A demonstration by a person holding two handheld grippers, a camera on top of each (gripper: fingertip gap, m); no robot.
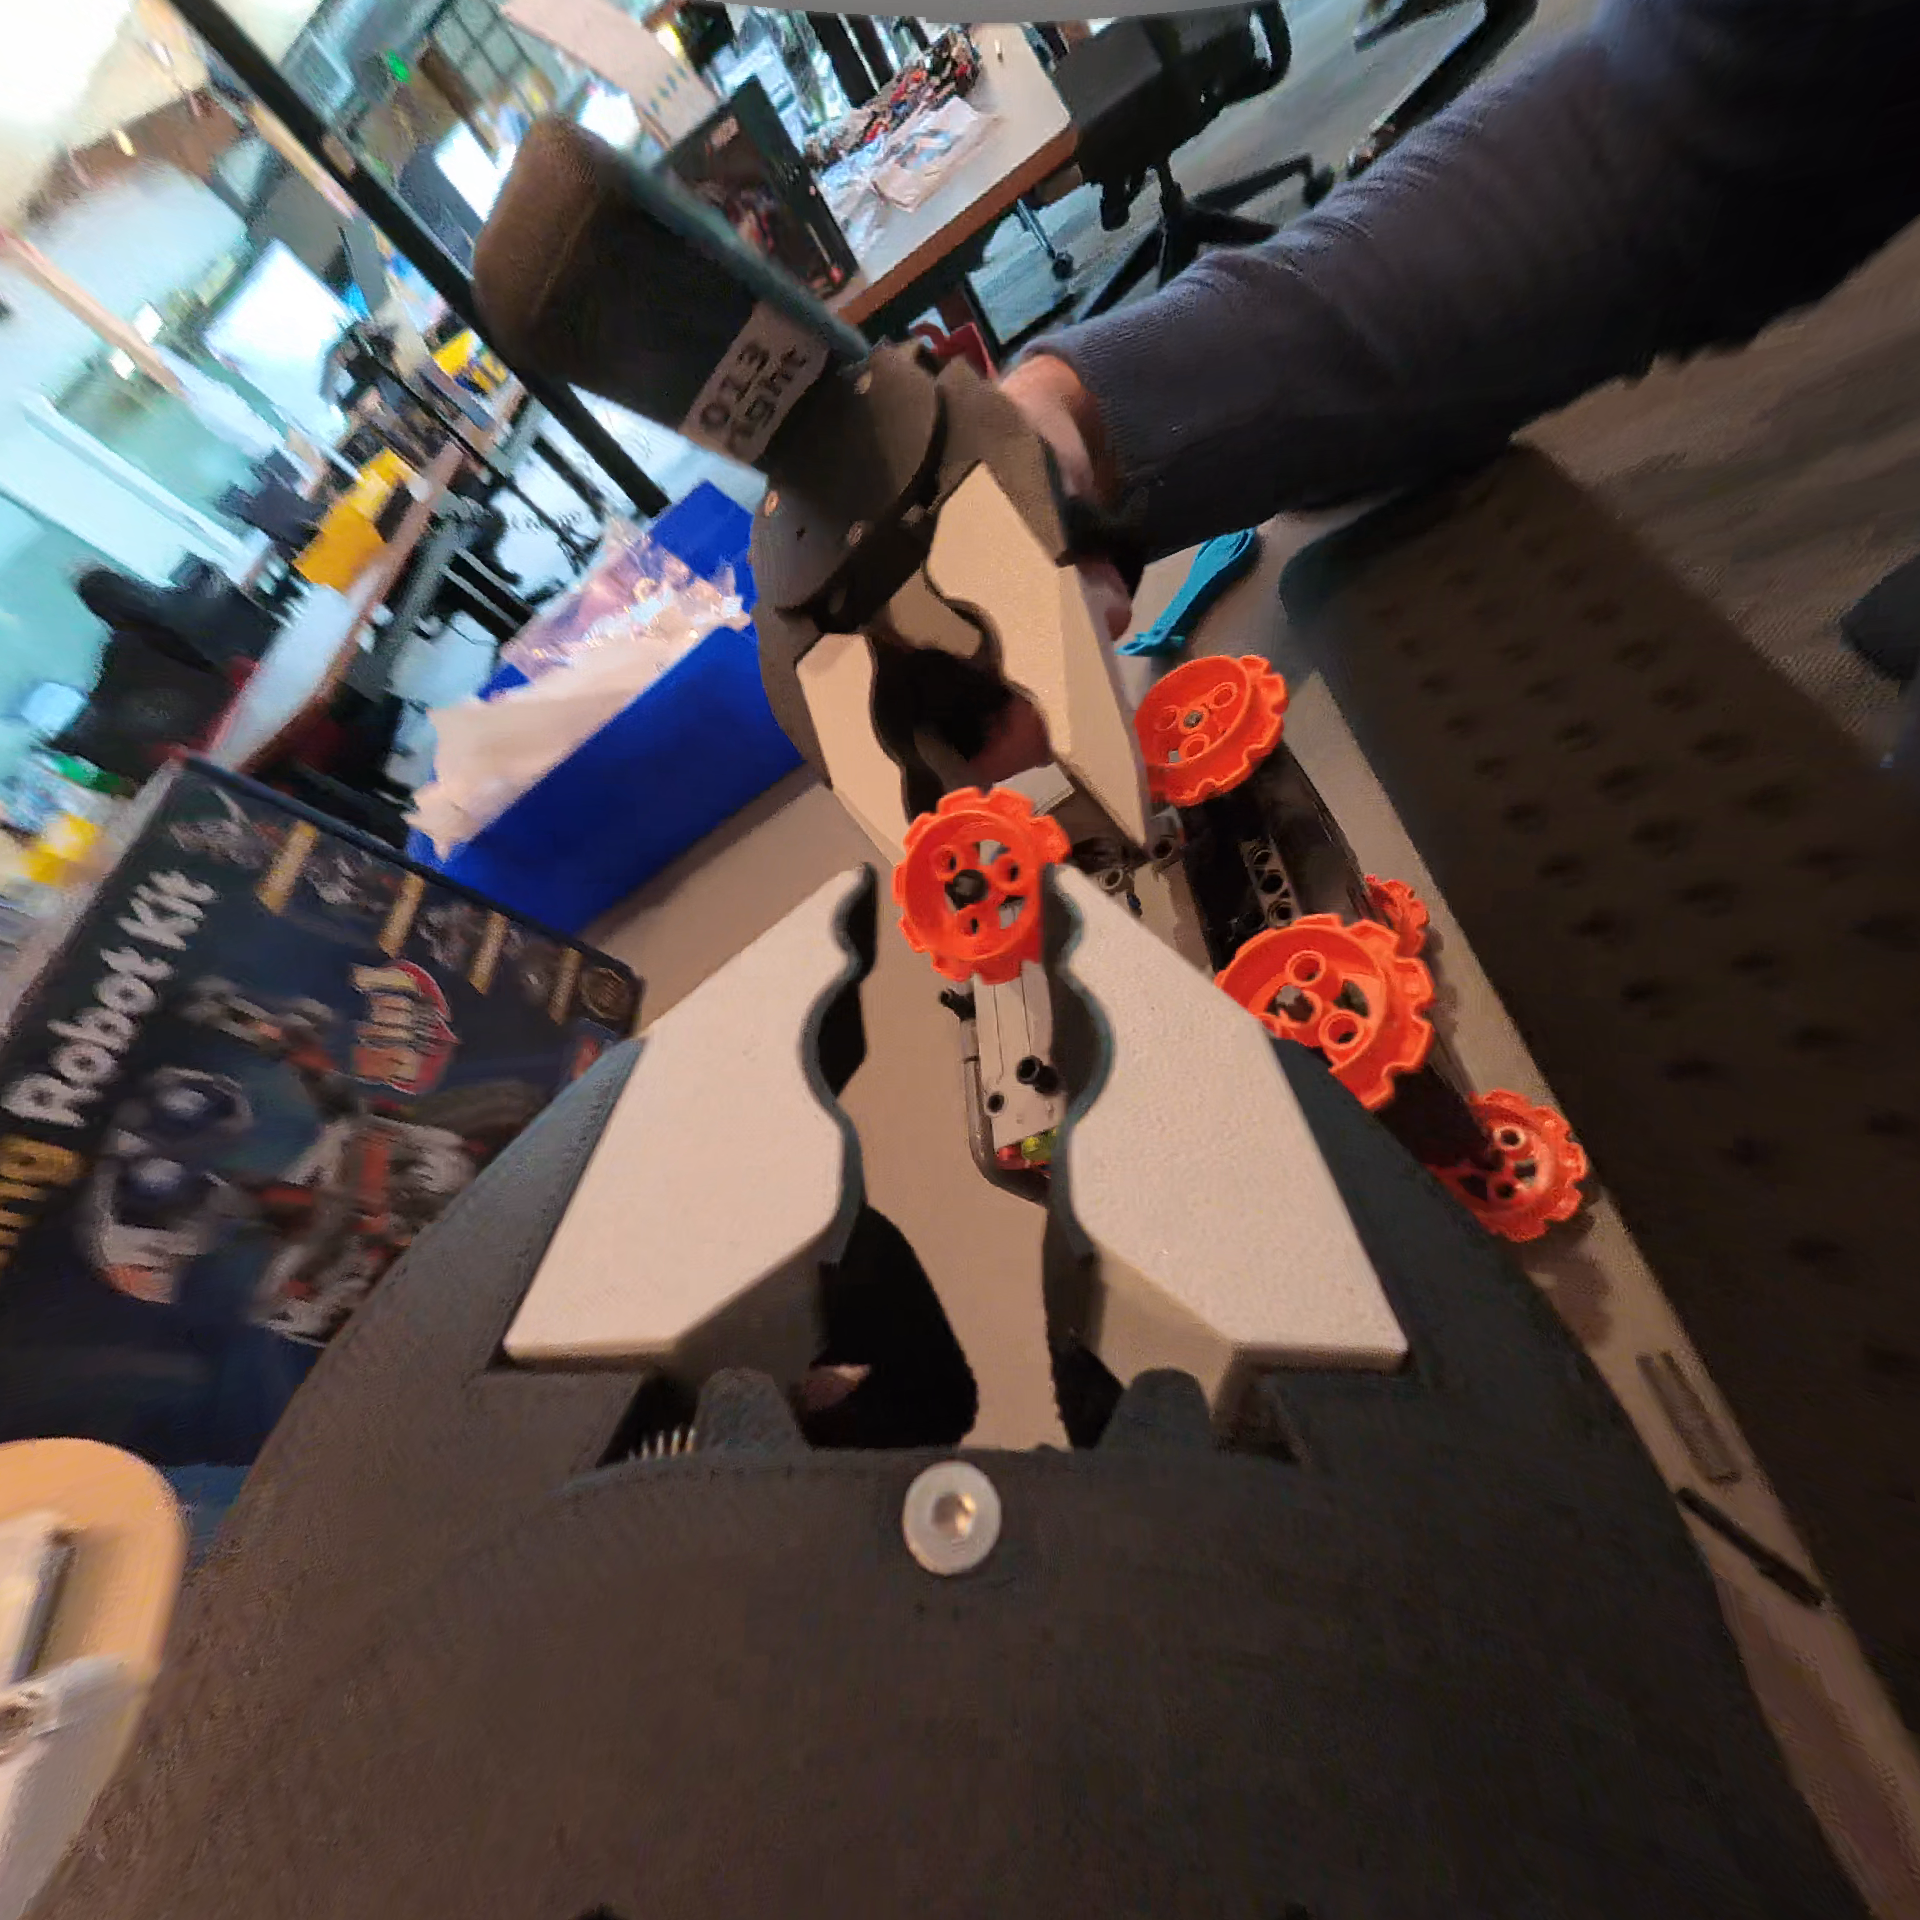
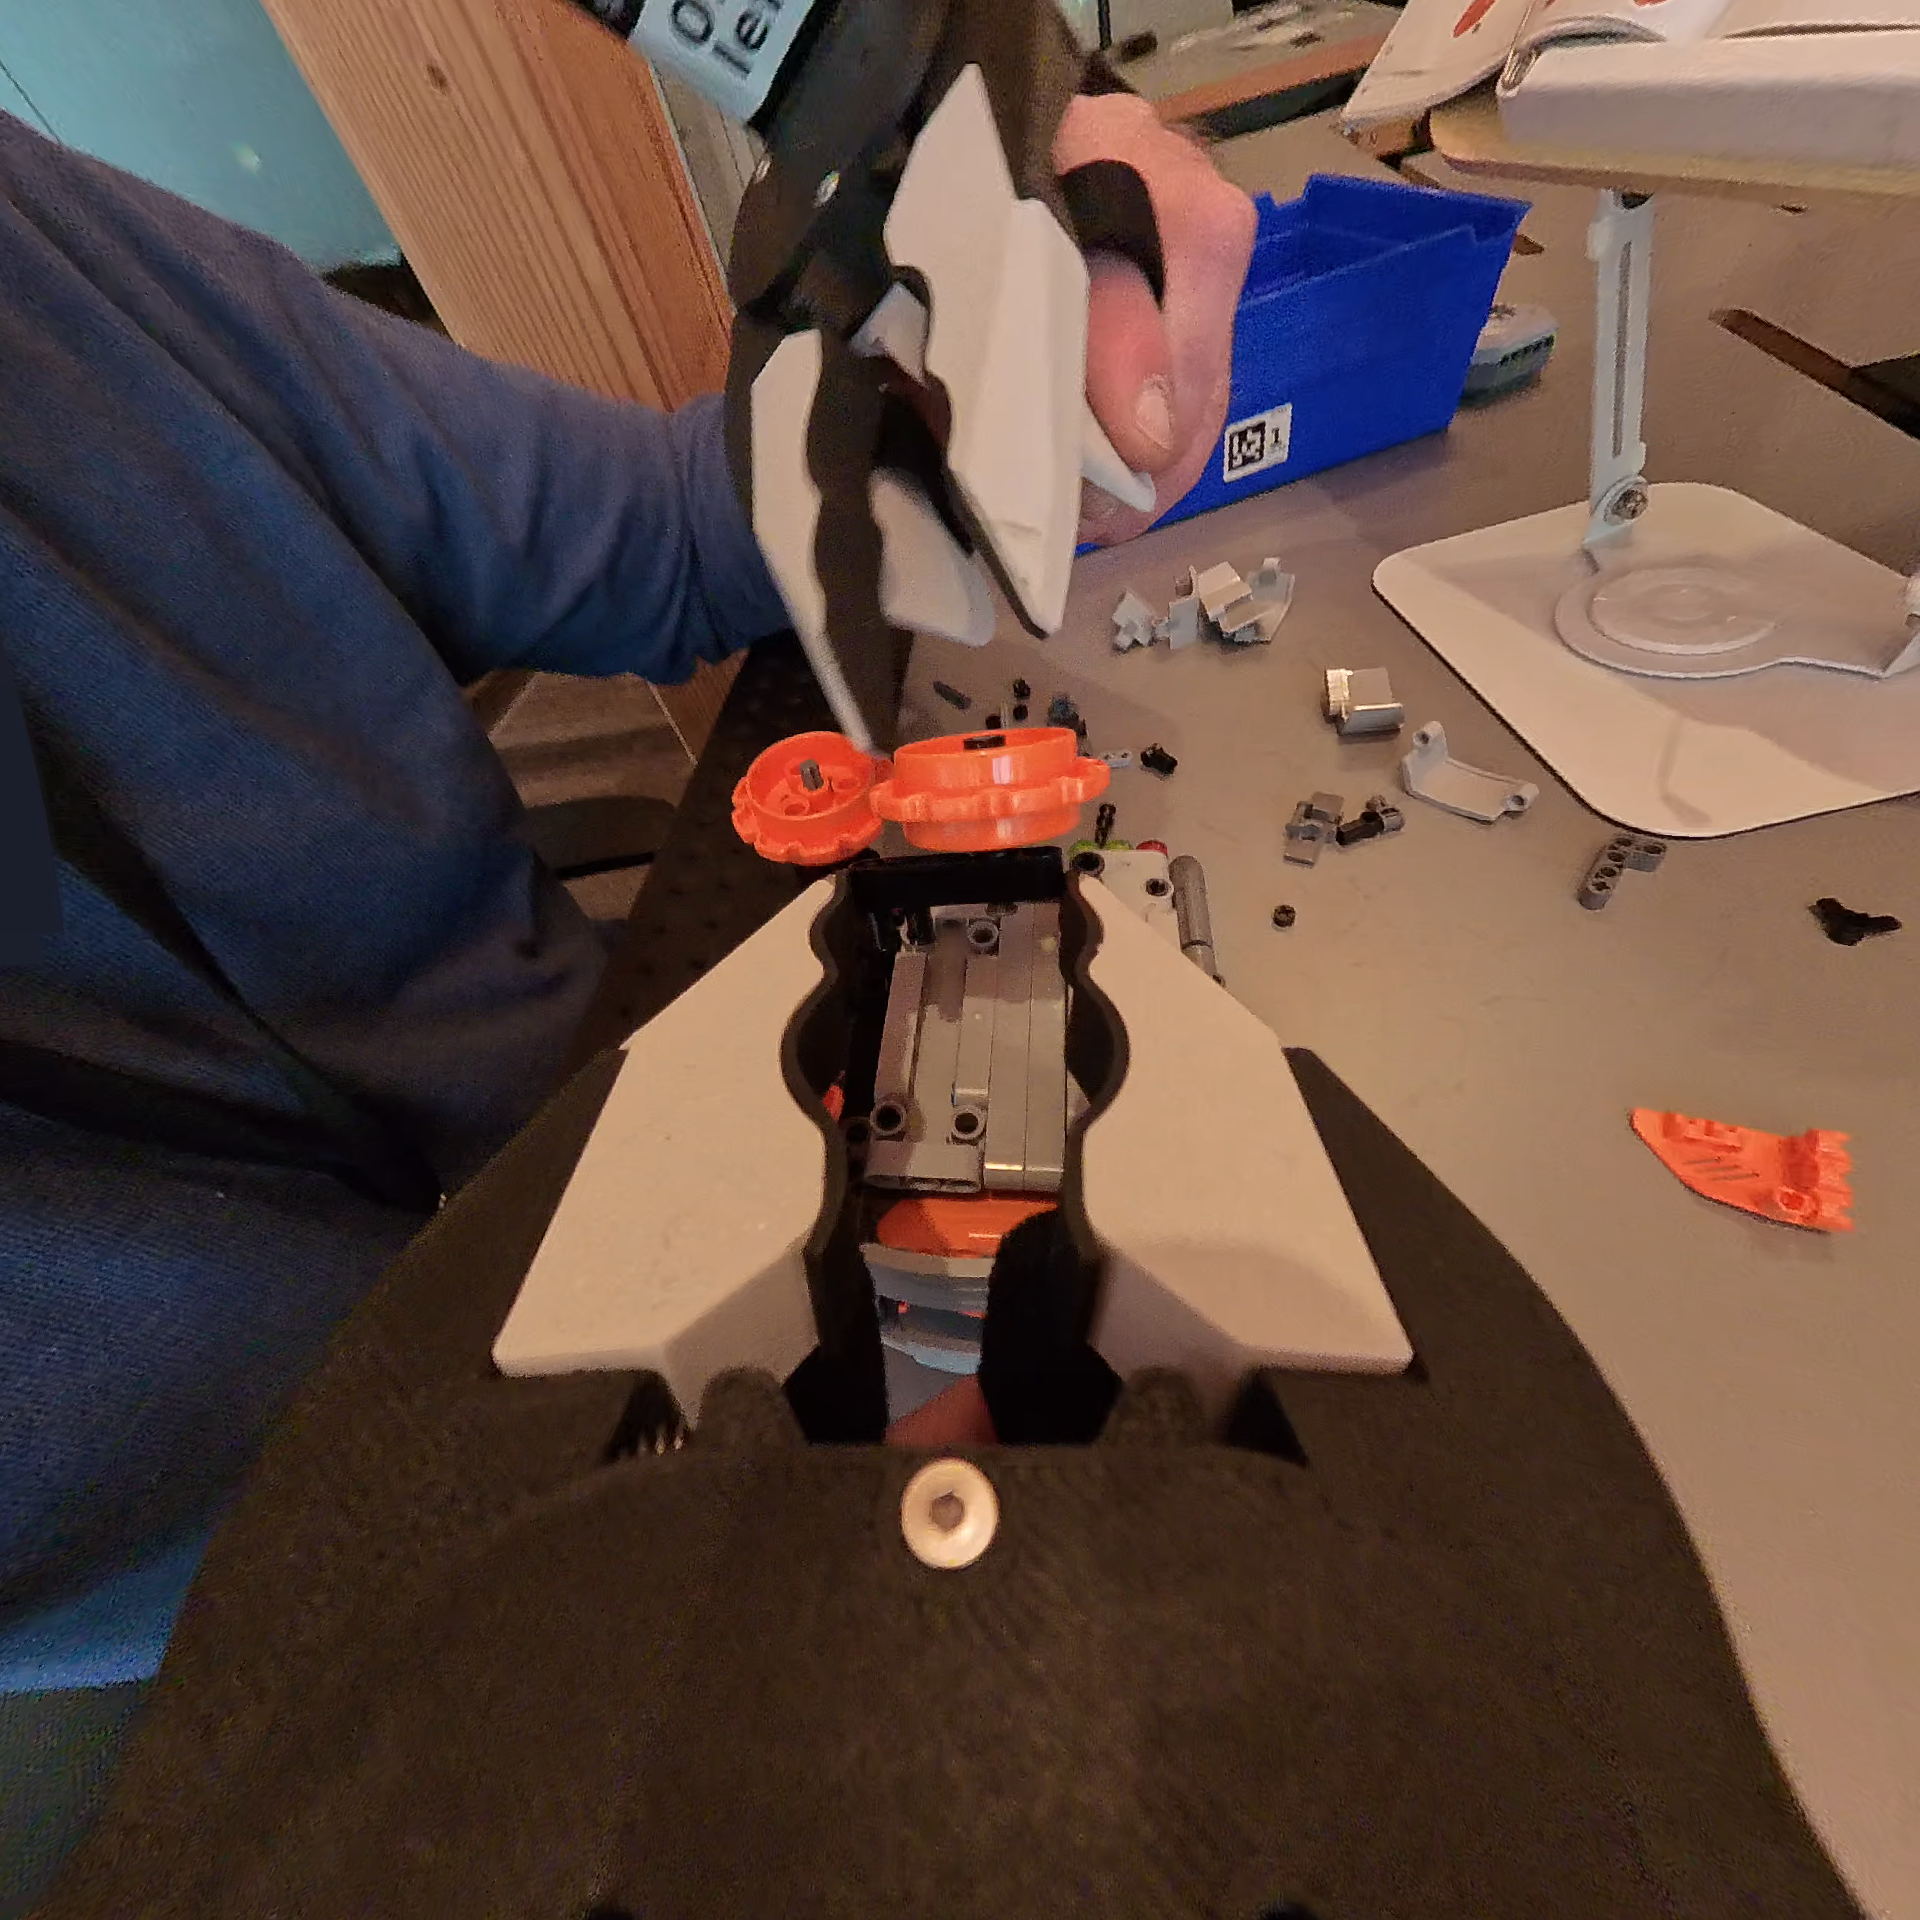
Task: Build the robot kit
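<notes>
Right gripper [image 2: 951, 894] jaws are pinching the grey-black brick chassis [image 2: 971, 1049]; left gripper [image 1: 961, 904] jaws are sitting spread around an orange sprocket wheel [image 1: 977, 883] on the bench [image 2: 1455, 1039].

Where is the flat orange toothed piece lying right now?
In the right wrist view, the flat orange toothed piece lies alone on the grey table, right of the right gripper, apart from the small grey parts.

Orange toothed wheels [image 1: 1340, 1003] blaze against the black and grey brick model [image 2: 971, 1049], pale grey fingers [image 2: 717, 1143] on a matt black gripper body either side. Grey surface [image 2: 1455, 1039], a bright blue bin [image 2: 1351, 322] at its far edge, an orange panel piece [image 2: 1756, 1169] near its right edge. Dark blue printed box [image 1: 260, 1060] at the left, navy sleeve [image 1: 1455, 312] above.
</notes>
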